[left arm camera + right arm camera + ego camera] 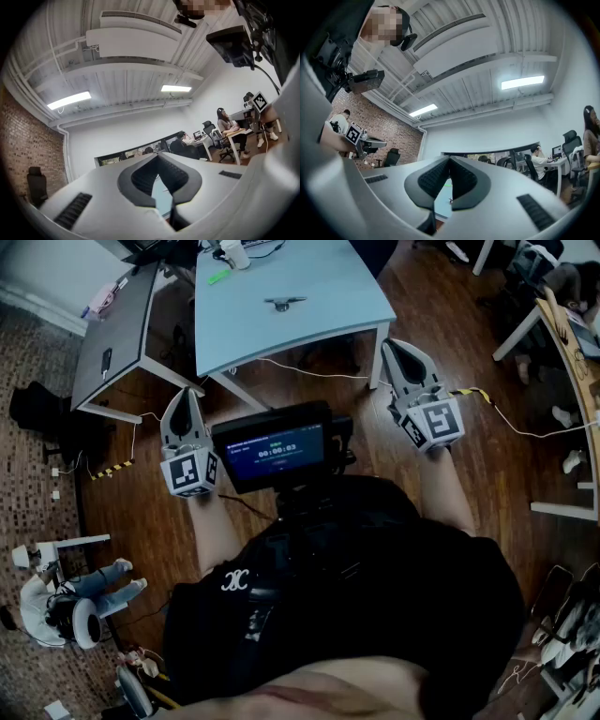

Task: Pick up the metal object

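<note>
On the left gripper [187, 397] the fingers meet tip to tip and grip nothing; through the small gap below their tips only a strip of pale blue shows. The fingers of the right gripper [395, 345] are likewise fully closed and empty.

Ahead of both pairs of fingers, and between them, stands a pale blue tabletop [328, 282]. The metal object [284, 304] lies on it near the middle, well apart from either pair of fingers and beyond the tabletop's near edge. Farther back on the same surface are a small green thing [218, 277] and a white thing [234, 253], too small to tell what it is.

A table leg [379, 357] stands just beside the right fingers. A thin white cable [309, 371] runs across the wooden floor [487, 456] between the fingers and the tabletop's near edge. To the outer side of the left fingers is a grey table [117, 324]. A small screen [272, 451] sits behind the fingers, between the two grippers.
</note>
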`<move>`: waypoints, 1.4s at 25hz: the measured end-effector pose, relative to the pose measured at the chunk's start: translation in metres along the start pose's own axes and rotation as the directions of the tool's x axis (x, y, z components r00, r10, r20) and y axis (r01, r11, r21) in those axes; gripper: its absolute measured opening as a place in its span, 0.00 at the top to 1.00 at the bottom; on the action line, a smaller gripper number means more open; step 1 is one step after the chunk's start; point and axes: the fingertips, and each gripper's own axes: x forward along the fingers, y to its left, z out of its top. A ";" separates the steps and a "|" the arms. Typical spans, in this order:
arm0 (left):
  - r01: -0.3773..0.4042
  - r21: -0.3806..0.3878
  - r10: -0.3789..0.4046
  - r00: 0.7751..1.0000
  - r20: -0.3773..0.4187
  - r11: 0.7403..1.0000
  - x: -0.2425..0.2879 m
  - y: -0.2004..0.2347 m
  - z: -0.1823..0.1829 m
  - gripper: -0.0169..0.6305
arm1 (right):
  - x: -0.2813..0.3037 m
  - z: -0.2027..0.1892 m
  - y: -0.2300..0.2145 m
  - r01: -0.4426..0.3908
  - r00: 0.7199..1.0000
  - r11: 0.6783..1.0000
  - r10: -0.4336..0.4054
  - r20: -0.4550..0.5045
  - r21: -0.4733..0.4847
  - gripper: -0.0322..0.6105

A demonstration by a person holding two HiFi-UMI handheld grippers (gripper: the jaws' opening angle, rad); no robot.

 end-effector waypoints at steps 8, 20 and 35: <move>0.016 0.010 -0.016 1.000 0.005 1.000 -0.009 0.030 -0.014 0.98 | 0.015 -0.004 0.036 0.006 1.000 1.000 -0.006 0.010 -0.006 0.97; 0.035 -0.002 -0.035 0.999 -0.001 0.999 -0.007 0.058 -0.037 0.98 | 0.037 -0.021 0.073 -0.010 1.000 1.000 0.010 -0.013 -0.017 0.96; -0.011 0.005 0.011 1.000 -0.020 1.000 0.089 0.098 -0.069 0.98 | 0.136 -0.070 0.017 -0.019 1.000 1.000 0.019 -0.010 0.001 0.93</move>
